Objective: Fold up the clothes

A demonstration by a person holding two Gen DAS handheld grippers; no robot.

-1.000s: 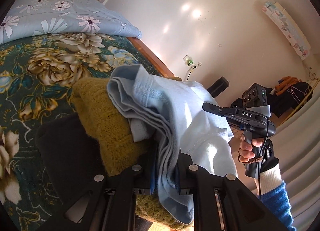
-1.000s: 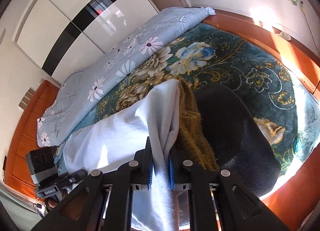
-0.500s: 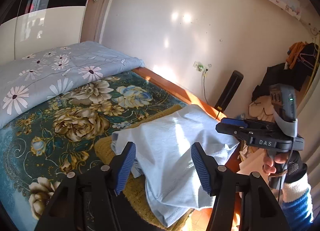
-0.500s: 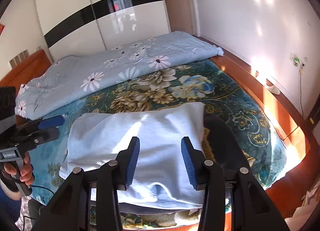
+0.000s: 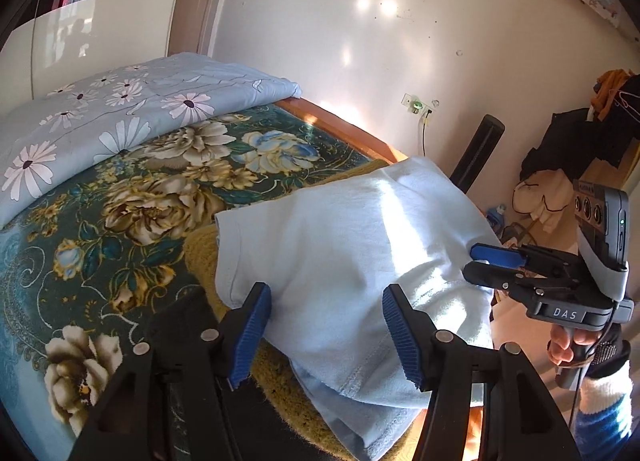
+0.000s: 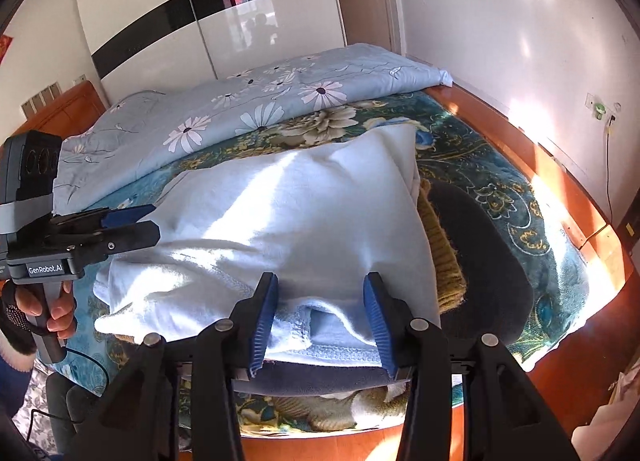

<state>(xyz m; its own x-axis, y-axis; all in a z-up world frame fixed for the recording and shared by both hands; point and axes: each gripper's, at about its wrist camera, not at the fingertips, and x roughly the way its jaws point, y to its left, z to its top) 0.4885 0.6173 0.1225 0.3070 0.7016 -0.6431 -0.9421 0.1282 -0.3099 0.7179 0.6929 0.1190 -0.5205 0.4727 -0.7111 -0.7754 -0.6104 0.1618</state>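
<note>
Lying folded atop mustard sweater (image 6: 442, 261), pale blue shirt (image 6: 304, 229), released.

floral bedspread (image 5: 120, 197) clear beyond, wall (image 5: 360, 61) right

Bright daylight, hard sun streaks across the light blue shirt (image 5: 352, 245), with soft shadow in its folds. Sun patches on the wooden bed frame (image 6: 560, 181), spot glare on the wall (image 5: 372, 5), reflections on the glossy wardrobe (image 6: 248, 17). Strong fisheye bending, black vignette corners. Mostly sharp, no motion blur.
</note>
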